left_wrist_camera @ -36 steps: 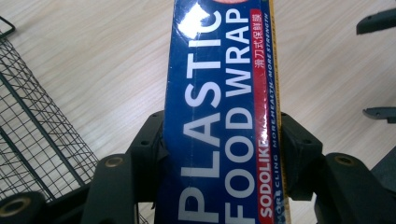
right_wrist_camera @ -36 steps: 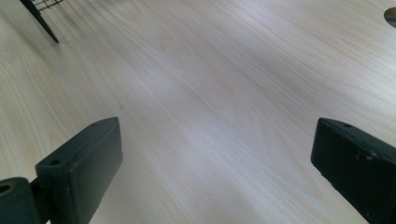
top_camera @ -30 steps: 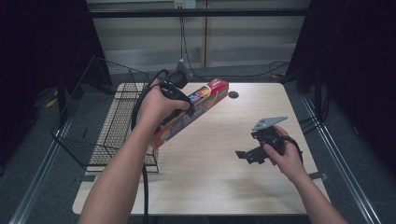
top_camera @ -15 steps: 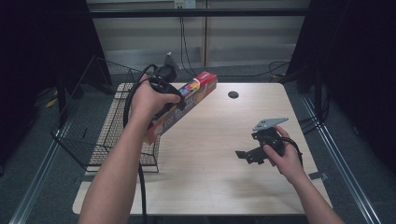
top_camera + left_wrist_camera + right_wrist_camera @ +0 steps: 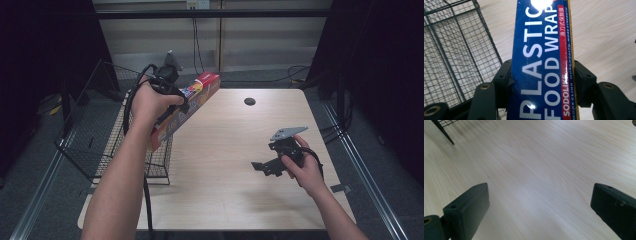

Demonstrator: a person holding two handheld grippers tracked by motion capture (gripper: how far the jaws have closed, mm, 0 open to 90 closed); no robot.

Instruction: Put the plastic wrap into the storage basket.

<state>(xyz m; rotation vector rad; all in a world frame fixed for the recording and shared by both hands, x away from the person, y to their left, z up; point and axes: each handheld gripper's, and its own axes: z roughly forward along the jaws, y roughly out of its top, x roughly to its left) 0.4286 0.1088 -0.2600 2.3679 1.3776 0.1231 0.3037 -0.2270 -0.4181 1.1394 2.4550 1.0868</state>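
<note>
A long box of plastic food wrap (image 5: 186, 107), blue with red ends, hangs tilted above the table's left edge, over the rim of a wire basket (image 5: 100, 135). My left gripper (image 5: 172, 102) is shut on it. In the left gripper view the box (image 5: 544, 62) runs up between the two black jaws, which press on its sides, with the basket (image 5: 454, 50) at the left below it. My right gripper (image 5: 263, 167) rests low over the right half of the table, open, with bare wood between its fingers (image 5: 466, 207).
The light wooden table (image 5: 225, 190) has a dark round hole (image 5: 249, 101) near its far edge. The black wire basket stands against the table's left side; one corner of it (image 5: 444, 127) shows in the right gripper view. Metal rails run along both sides.
My left gripper has carried the box left and slightly back, from over the table toward the basket. The right gripper has stayed where it was.
</note>
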